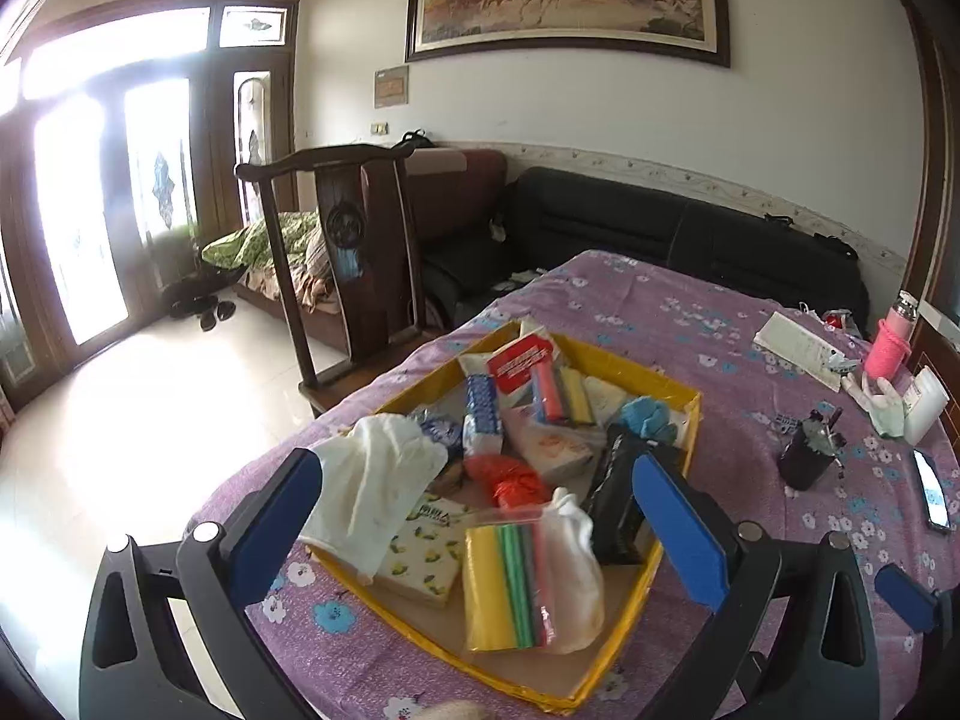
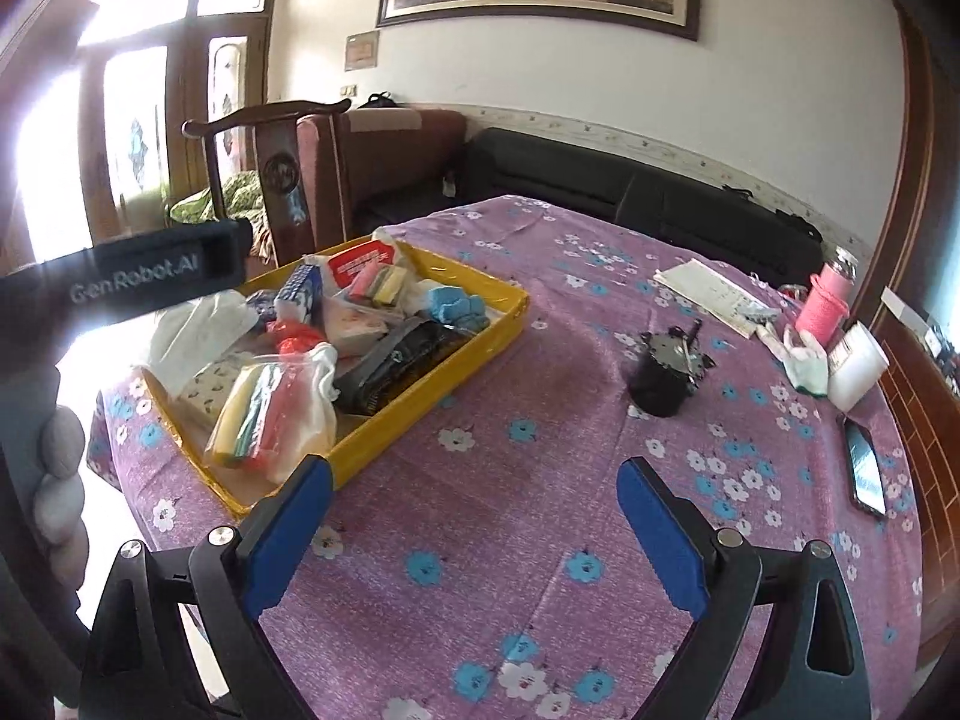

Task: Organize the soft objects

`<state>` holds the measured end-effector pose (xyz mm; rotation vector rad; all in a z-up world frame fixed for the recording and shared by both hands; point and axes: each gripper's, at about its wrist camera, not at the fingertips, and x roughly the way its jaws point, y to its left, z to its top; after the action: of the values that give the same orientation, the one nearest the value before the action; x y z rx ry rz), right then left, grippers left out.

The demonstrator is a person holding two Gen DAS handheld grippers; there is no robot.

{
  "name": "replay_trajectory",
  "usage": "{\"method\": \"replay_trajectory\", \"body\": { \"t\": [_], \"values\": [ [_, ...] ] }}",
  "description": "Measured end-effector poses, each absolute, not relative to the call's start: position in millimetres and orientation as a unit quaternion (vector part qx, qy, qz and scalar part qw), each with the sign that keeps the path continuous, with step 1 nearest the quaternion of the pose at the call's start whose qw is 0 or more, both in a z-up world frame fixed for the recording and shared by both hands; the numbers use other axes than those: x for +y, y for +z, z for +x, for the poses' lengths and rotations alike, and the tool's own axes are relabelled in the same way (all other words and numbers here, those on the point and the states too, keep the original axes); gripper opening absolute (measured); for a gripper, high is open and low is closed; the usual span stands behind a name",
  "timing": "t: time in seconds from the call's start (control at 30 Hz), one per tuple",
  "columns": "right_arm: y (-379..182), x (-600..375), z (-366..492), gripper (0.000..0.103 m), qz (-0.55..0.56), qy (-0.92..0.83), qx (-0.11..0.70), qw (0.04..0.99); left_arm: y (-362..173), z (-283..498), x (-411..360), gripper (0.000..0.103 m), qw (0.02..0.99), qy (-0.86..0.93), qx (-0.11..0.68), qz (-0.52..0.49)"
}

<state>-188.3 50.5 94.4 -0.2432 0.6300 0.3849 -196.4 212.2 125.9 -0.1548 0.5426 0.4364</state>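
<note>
While my left gripper (image 1: 474,516) hangs agape over the zip bag (image 1: 516,582), probably lengthwise toward me, my right gripper (image 2: 474,534) gapes lower right.

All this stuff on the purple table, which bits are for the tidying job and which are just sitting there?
For the job: yellow tray, white cloth, zip bag of sponges, blue glove, lemon-print pack.

Just lying about: black cup, phone, pink bottle, papers.
</note>
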Motion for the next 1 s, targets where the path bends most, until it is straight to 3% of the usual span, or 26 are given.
{"method": "replay_trajectory", "body": {
  "t": [1.0],
  "values": [
    [92.4,108.0,-183.5,0.098,-0.167,0.171,0.325,0.915,94.0,-204.5,261.7,0.103,0.920,0.209,0.306,-0.130]
  ]
}}
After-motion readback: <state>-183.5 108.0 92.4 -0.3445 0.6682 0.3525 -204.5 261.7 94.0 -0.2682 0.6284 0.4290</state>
